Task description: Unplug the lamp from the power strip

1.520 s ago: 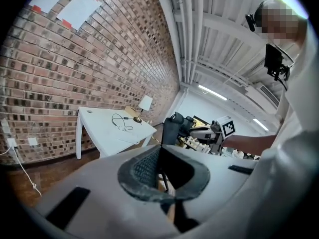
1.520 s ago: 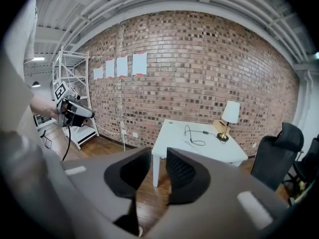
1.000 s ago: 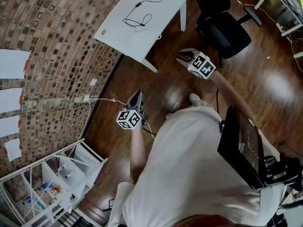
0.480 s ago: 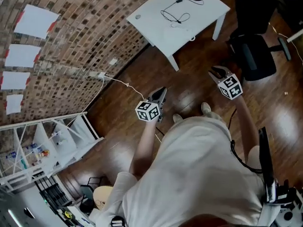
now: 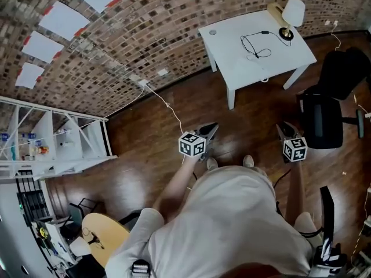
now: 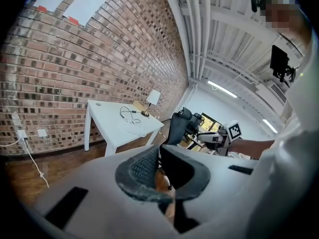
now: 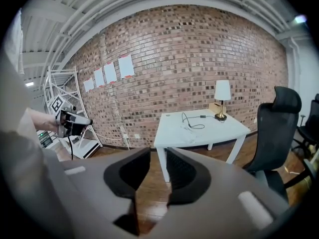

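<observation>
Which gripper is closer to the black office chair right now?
Right. The right gripper hangs just beside the black office chair, on its left in the head view; the left gripper is farther off, beyond the person's feet.

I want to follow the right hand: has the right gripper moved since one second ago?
Yes, slightly. In the head view the right gripper now lies farther from the white table, nearer the person's shoes; the camera swung too.
</observation>
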Demonstrator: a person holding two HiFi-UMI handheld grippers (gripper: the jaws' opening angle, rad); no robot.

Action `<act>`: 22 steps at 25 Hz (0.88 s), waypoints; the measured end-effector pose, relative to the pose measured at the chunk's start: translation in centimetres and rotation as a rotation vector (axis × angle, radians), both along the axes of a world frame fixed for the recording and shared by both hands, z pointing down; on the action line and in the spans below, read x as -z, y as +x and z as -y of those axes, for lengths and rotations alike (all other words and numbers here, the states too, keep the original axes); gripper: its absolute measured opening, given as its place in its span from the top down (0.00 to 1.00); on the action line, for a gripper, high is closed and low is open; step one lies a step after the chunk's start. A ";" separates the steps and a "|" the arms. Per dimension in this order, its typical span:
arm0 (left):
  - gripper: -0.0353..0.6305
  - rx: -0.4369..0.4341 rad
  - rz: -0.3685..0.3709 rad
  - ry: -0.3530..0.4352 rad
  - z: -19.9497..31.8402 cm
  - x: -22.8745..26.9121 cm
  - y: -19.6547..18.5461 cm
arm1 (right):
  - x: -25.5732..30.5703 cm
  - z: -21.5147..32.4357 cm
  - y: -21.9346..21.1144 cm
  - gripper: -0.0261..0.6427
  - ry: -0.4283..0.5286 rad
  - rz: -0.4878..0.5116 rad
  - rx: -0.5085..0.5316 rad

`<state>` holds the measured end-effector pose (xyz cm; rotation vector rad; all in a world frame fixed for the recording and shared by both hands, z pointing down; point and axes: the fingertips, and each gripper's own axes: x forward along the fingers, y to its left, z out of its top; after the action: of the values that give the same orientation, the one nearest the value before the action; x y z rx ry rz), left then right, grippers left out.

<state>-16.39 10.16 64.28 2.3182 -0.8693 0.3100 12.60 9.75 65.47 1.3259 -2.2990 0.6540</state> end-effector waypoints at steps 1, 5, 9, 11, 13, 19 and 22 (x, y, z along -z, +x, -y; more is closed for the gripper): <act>0.94 0.007 0.000 -0.001 0.1 -0.1 -0.2 | 0.2 0.3 0.0 0.83 0.008 -0.001 -0.001; 0.94 0.029 0.006 0.001 0.5 -0.4 -0.9 | 0.8 1.4 0.0 0.83 0.042 0.001 -0.001; 0.94 0.037 0.009 -0.015 0.0 -0.8 -1.0 | 0.3 0.5 0.0 0.83 0.028 0.007 -0.006; 0.94 0.050 0.009 -0.010 0.6 -0.7 -1.2 | 0.2 0.6 0.1 0.83 0.030 0.007 -0.012; 0.94 0.065 0.011 -0.005 0.9 -0.6 -1.4 | 0.0 0.4 0.5 0.83 0.032 0.001 -0.029; 0.94 0.105 0.018 0.009 2.4 0.1 -2.6 | -0.5 0.6 1.4 0.83 0.033 0.009 -0.066; 0.94 0.163 0.003 0.012 3.5 0.4 -4.2 | -0.4 0.6 1.8 0.83 0.043 0.034 -0.080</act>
<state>-20.59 6.62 63.84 2.2407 -1.0569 0.2393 14.37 9.13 65.89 1.4436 -2.3092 0.6615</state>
